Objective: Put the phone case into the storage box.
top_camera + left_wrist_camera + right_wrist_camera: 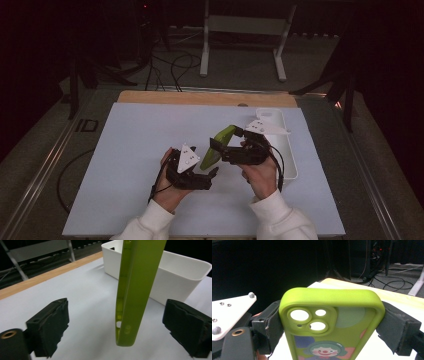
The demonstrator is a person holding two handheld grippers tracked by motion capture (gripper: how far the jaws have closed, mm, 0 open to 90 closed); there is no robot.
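Observation:
A lime-green phone case (220, 144) hangs above the white table sheet, tilted up on edge. My right gripper (219, 150) is shut on it. In the right gripper view the black pads (396, 331) press both long sides of the case (332, 302), whose inside shows a clown print and camera cut-outs. My left gripper (213, 173) sits just in front of and left of it, open. In the left gripper view the case (136, 290) hangs edge-on between the wide-apart jaws (119, 326), and neither pad touches it.
A white oblong bin (288, 150) stands at the sheet's right edge, just behind the right hand, and also appears in the left gripper view (175, 277). The white sheet (135, 140) lies on a wooden tabletop. A white stand's legs (242, 45) and cables are on the floor beyond.

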